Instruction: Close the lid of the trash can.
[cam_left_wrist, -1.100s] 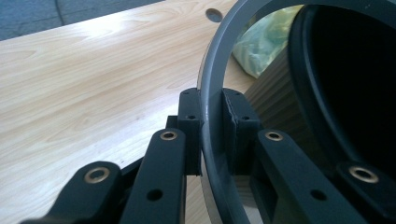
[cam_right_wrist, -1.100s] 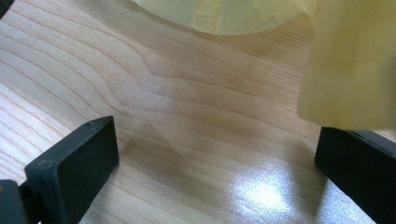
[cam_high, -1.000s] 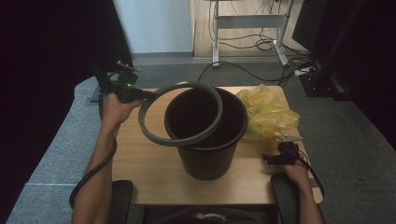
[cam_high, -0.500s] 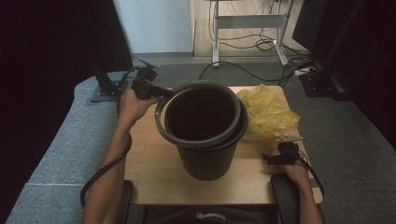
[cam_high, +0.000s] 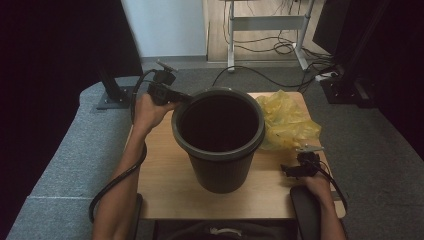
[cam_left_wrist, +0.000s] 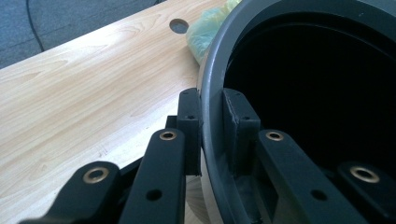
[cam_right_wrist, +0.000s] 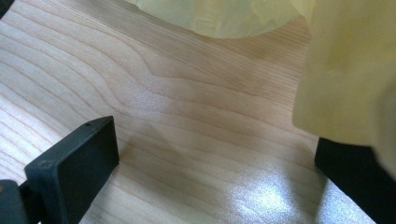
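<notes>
We hold the grey plastic ring (cam_high: 218, 131), the loose rim that clamps a bag, with the left claw (cam_high: 176, 98), and it now sits on top of the dark round plastic bin (cam_high: 220, 170). In the left claw view the 2 black pads (cam_left_wrist: 190, 126) pinch the ring wall (cam_left_wrist: 211, 116), 1 pad outside and 1 inside, so this claw is narrow and closed on the ring. The right claw (cam_high: 289, 171) rests near the right front corner of the wooden tabletop (cam_high: 165, 170). Its 2 jaws stand wide apart and hold nothing, with the crumpled yellow plastic bag (cam_right_wrist: 345, 70) just beside 1 of them.

We judge that the step in hand is to seat the ring evenly on the bin mouth. To do this well, we should keep the ring level and press it down straight, not from 1 side only, because the grip is at the far left of the ring and the opposite side may lift. We should open the left claw only when the ring lies flat all around. If the bin slides, the free right claw can steady it.

The bin stands upright in the middle of the tabletop, nearer the back edge, with its long axis vertical and its mouth pointing up. The ring lies flat, its opening also facing up. The yellow bag lies by the right back corner, touching the bin.
</notes>
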